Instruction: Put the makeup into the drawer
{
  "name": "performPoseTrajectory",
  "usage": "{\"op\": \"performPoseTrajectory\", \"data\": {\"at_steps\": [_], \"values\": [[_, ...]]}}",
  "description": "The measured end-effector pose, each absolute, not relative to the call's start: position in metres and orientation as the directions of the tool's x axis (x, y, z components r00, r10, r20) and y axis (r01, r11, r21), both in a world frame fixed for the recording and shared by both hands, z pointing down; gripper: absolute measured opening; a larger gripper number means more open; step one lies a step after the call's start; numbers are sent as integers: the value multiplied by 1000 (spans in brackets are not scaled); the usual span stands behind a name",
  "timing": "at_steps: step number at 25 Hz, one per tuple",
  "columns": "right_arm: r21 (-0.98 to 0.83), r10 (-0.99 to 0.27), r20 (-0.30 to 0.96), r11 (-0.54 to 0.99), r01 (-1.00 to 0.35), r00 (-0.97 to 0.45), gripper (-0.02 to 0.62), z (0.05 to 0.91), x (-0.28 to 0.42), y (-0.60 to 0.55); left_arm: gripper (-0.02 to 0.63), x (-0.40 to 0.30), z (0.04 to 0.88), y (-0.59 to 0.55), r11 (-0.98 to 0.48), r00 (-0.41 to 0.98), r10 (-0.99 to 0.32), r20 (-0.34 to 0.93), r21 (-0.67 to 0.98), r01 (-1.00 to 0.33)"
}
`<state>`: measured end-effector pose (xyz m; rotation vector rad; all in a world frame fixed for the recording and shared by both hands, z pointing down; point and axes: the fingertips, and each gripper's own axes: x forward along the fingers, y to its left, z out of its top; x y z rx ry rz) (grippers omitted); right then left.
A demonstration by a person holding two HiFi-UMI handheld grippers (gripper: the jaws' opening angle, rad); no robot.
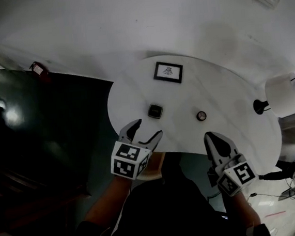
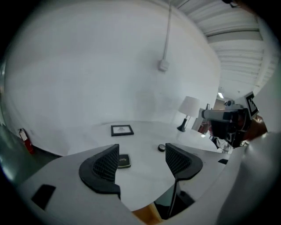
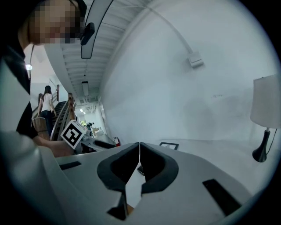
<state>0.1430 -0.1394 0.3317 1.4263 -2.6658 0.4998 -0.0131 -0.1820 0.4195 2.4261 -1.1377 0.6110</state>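
Table [image 1: 222, 89]: white, with a rounded edge; it stands against a white wall and carries all the small things listed below.
Square compact [image 1: 155, 111]: dark makeup case lying flat on the table, left of centre. In the left gripper view [image 2: 124, 161] it lies just beyond the inner side of the left-hand jaw, apart from it.
Round makeup pot [image 1: 201, 116]: small and dark-rimmed, on the table to the right of the compact and well apart from it; near the tip of the right-hand jaw in the left gripper view [image 2: 162, 147].
Left gripper [image 1: 147, 129]: held over the near left edge of the table, tilted downward. Its jaws stand wide apart [image 2: 142, 151] with only bare tabletop between them; it grips nothing.
Right gripper [image 1: 212, 137]: held at the near edge of the table, to the right. Its jaws are pressed together [image 3: 139, 149] and hold nothing.
Picture frame [image 1: 168, 72]: black-edged, lying at the far side of the table, beyond the compact.
Lamp [image 1: 283, 94]: white shade on a dark base, at the right end of the table.
Wall box [image 2: 163, 66]: small and white, fed by a conduit from above.
Fire extinguisher [image 2: 24, 138]: red, at the foot of the wall, far left.
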Motion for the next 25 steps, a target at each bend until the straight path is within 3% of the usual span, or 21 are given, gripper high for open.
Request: {"op": "performPoseTrajectory", "data": {"at_steps": [13, 25], "values": [[-326, -762, 299, 485, -812, -575, 17, 375, 180, -167, 359, 13, 528, -242, -539, 434, -490, 756, 129, -833], [-341, -746, 364, 450, -825, -558, 17, 404, 198, -172, 360, 5, 601, -283, -476, 311, -447, 839, 72, -877]]}}
